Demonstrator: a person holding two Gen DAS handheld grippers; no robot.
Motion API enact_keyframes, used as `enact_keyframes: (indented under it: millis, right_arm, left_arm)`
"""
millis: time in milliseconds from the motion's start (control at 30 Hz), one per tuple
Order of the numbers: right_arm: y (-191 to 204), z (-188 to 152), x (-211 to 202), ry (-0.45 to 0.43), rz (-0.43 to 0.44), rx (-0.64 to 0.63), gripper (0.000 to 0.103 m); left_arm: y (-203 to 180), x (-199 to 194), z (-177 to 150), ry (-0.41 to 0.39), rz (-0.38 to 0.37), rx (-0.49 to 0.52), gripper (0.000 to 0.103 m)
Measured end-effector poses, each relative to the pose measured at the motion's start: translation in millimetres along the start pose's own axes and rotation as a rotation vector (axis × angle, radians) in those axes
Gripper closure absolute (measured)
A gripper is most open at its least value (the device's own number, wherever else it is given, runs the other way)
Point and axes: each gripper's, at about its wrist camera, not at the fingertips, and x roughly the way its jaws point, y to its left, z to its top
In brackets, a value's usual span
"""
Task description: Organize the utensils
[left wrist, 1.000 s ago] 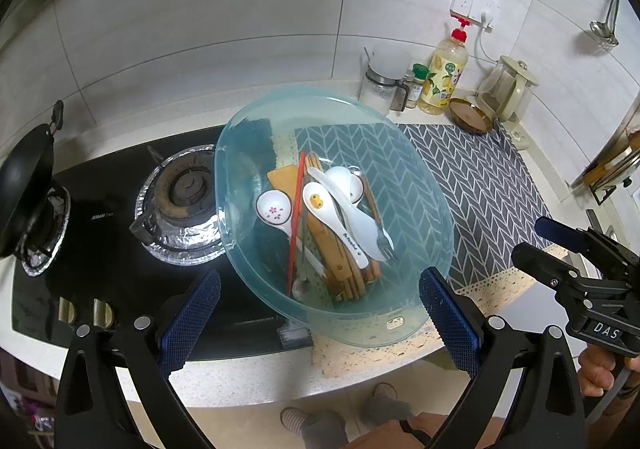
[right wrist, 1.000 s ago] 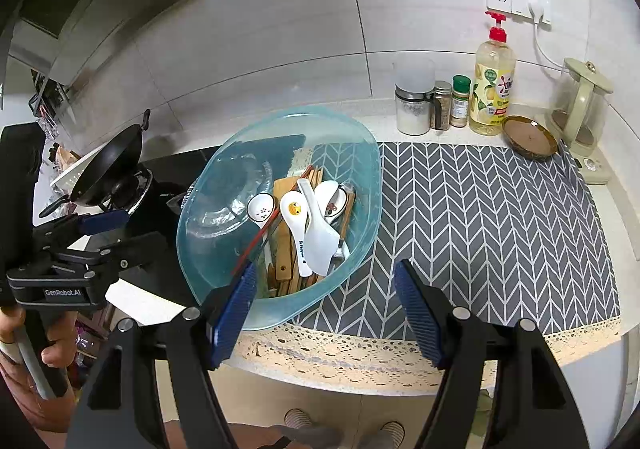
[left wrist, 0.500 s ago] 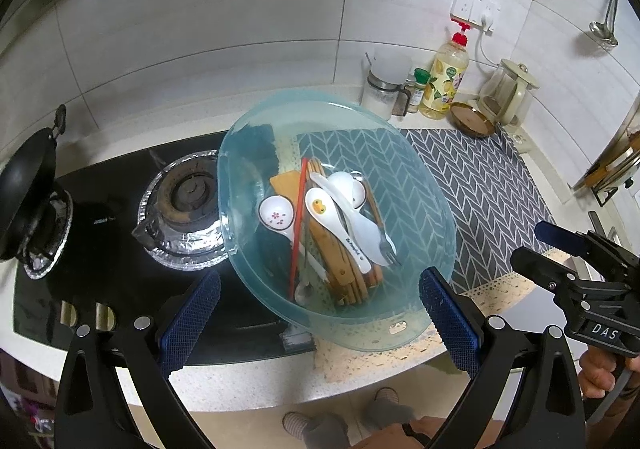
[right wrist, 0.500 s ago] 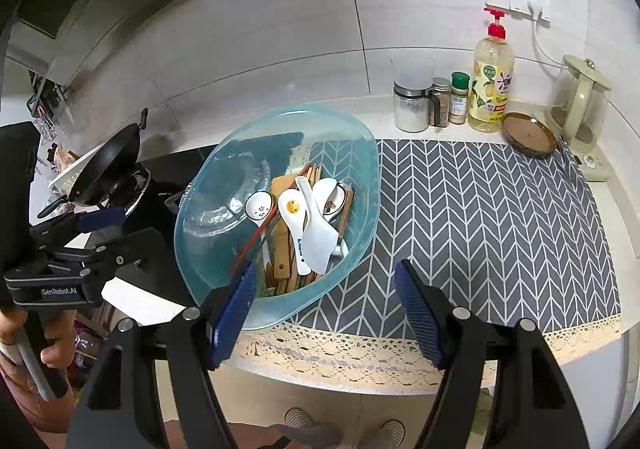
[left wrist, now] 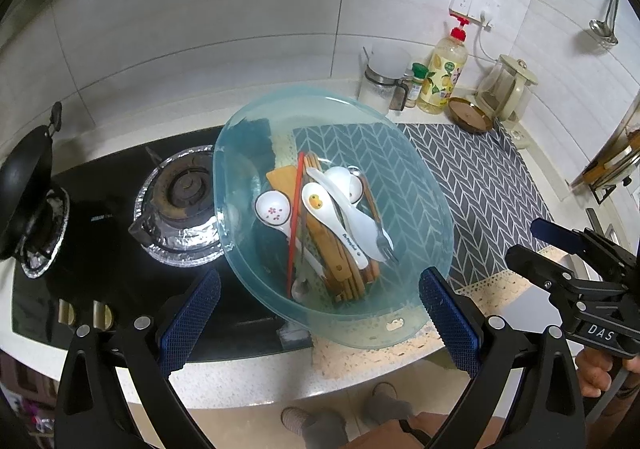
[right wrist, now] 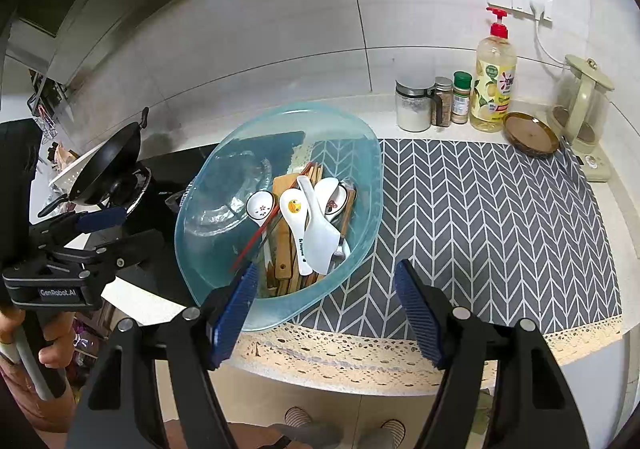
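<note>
A translucent blue basin point(left wrist: 424, 209) sits on the counter, half on the stove and half on the grey mat. In it lie white ceramic spoons point(left wrist: 316, 201), a red chopstick point(left wrist: 294, 225), a fork point(left wrist: 384, 245) and wooden utensils point(left wrist: 340, 269). My left gripper point(left wrist: 318, 323) hovers open just short of the basin's near rim, holding nothing. My right gripper point(right wrist: 326, 313) is open and empty too, over the counter edge at the basin's right front; the basin point(right wrist: 224, 185) and spoons point(right wrist: 294, 207) lie beyond it. Each gripper shows in the other's view: the right gripper point(left wrist: 560, 249), the left gripper point(right wrist: 100, 233).
A gas burner point(left wrist: 184, 189) and a black wok point(left wrist: 28, 173) stand left of the basin. A grey chevron mat point(right wrist: 480, 209) spreads to the right. Jars point(right wrist: 412, 105), a soap bottle point(right wrist: 494, 81), a brown dish point(right wrist: 530, 133) and a kettle point(right wrist: 584, 97) line the back wall.
</note>
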Motion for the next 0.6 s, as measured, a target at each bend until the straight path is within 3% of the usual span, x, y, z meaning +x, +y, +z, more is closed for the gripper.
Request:
enact_keyframes:
  millis: [600]
  right_arm:
    - [0.2, 0.3, 1.3, 0.001, 0.002, -0.003, 0.034]
  left_arm:
    - [0.2, 0.3, 1.2, 0.005, 0.001, -0.001, 0.004]
